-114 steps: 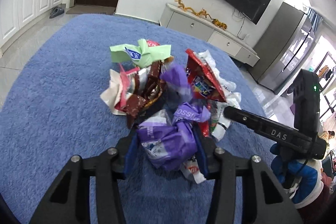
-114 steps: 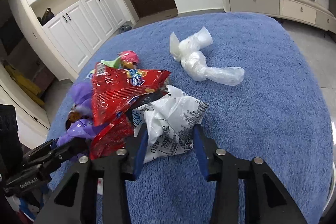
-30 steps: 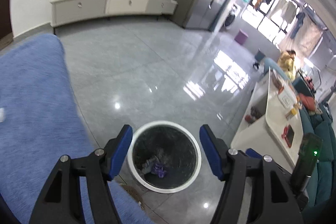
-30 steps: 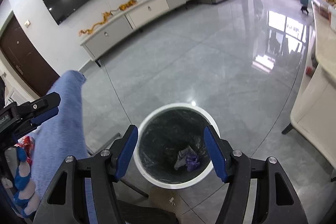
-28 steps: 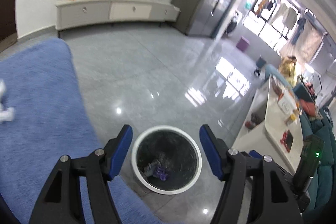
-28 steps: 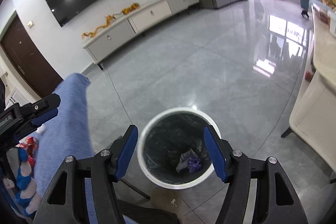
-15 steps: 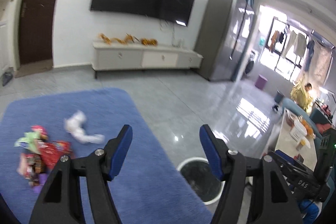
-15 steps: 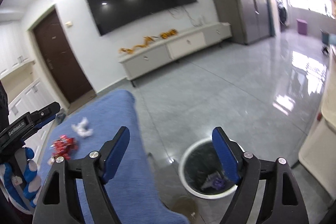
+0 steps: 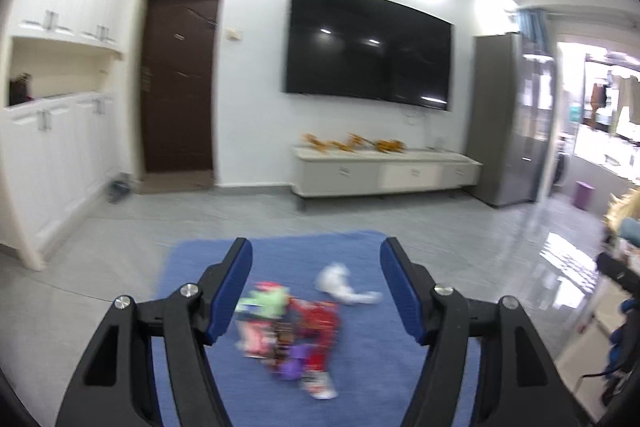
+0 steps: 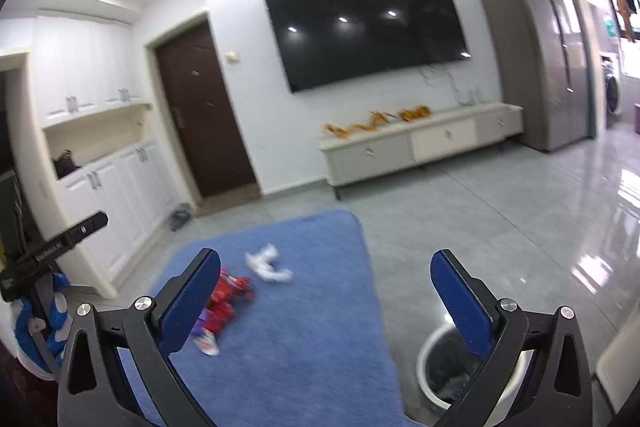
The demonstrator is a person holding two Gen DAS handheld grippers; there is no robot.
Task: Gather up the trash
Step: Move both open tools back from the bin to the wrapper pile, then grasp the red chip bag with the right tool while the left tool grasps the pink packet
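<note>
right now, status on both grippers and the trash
Left gripper open, empty. Right gripper open, empty. Wrapper pile and white bag on blue mat; bin beside it. Nothing blocking.

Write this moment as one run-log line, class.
left gripper: jaws open, empty | right gripper: jaws open, empty | pile of crumpled snack wrappers: on blue rug | white round bin: beside rug

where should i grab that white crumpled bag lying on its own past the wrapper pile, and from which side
Grip the white bag at its bunched, knotted-looking middle, coming straight down from above with the open left gripper. It lies flat and stretched out on the blue rug, apart from the wrapper pile, so fingers placed across its narrow width should probably close on it cleanly. The blur hides finer folds.
</note>
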